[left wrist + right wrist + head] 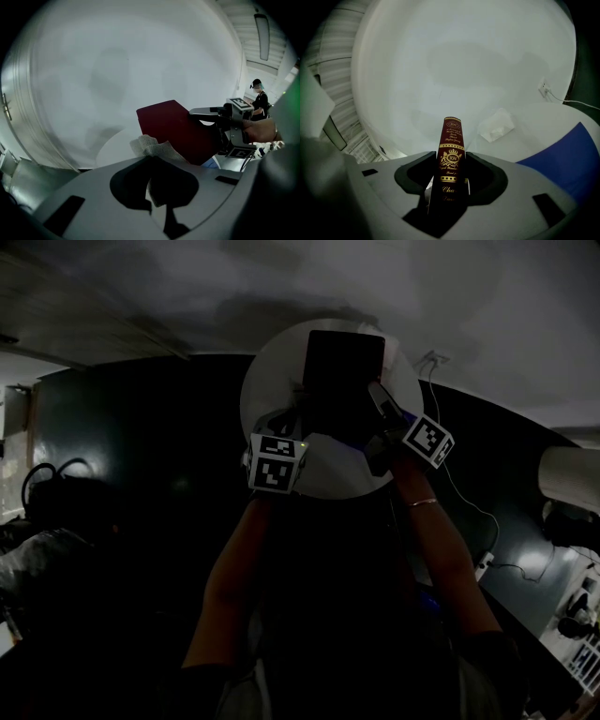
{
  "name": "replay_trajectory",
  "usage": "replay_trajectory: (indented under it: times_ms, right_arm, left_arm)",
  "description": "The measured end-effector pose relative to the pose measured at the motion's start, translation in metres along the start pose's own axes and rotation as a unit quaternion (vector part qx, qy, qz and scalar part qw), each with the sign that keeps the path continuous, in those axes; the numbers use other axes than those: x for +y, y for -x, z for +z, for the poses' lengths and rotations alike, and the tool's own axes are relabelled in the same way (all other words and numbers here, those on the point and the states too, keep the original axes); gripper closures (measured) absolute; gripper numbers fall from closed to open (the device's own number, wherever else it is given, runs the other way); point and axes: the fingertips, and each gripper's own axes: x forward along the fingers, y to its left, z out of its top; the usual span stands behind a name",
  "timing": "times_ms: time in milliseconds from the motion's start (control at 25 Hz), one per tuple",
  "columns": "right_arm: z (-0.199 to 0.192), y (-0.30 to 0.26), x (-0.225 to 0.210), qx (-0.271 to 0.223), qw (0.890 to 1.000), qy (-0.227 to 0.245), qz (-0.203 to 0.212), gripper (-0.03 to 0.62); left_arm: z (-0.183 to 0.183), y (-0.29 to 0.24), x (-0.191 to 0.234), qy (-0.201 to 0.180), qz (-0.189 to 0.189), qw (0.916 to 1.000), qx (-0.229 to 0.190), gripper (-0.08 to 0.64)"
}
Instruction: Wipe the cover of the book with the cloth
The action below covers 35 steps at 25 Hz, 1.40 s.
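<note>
A dark red book (451, 159) with gold print on its spine stands upright between the jaws of my right gripper (449, 187), which is shut on it. In the head view the book (343, 371) is held up over the round white table (272, 381), with the right gripper (386, 418) at its right edge. My left gripper (154, 187) is shut on a white cloth (152, 147), whose free end lies against the book's red cover (180, 129). In the head view the left gripper's marker cube (277, 463) sits just below and left of the book.
A crumpled white tissue (497, 125) lies on the table beyond the book. A blue patch (567, 159) shows at the right. A white cable (459, 493) runs down the table's right side. A person (258, 96) is in the far background.
</note>
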Motion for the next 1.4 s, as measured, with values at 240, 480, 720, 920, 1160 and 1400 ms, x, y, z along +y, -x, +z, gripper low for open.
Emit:
replay_trajectory:
  times_ms: [240, 480, 720, 920, 1160, 1400]
  right_arm:
    - [0.001, 0.0, 0.0, -0.004, 1.0, -0.004, 0.004, 0.383]
    - [0.003, 0.0, 0.009, -0.003, 1.0, 0.007, 0.012, 0.383]
    - [0.005, -0.002, 0.009, 0.005, 1.0, 0.019, 0.012, 0.383]
    - [0.006, -0.014, 0.011, 0.015, 0.999, 0.036, 0.007, 0.383]
    - [0.009, -0.012, 0.011, 0.022, 0.998, 0.06, 0.008, 0.383]
    - [0.009, -0.056, 0.012, 0.04, 0.996, 0.082, -0.002, 0.383]
  left_arm:
    - [-0.005, 0.003, 0.024, 0.011, 0.028, 0.9996, 0.001, 0.537]
    - [-0.004, 0.015, 0.044, 0.023, 0.058, 0.998, -0.012, 0.537]
    - [0.001, 0.025, 0.066, 0.032, 0.093, 0.9946, -0.032, 0.537]
    - [0.003, 0.03, 0.084, 0.05, 0.109, 0.9921, -0.034, 0.537]
    - [0.005, 0.035, 0.076, 0.054, 0.116, 0.9907, -0.046, 0.537]
    - [0.025, 0.024, 0.098, 0.057, 0.113, 0.9907, -0.048, 0.537]
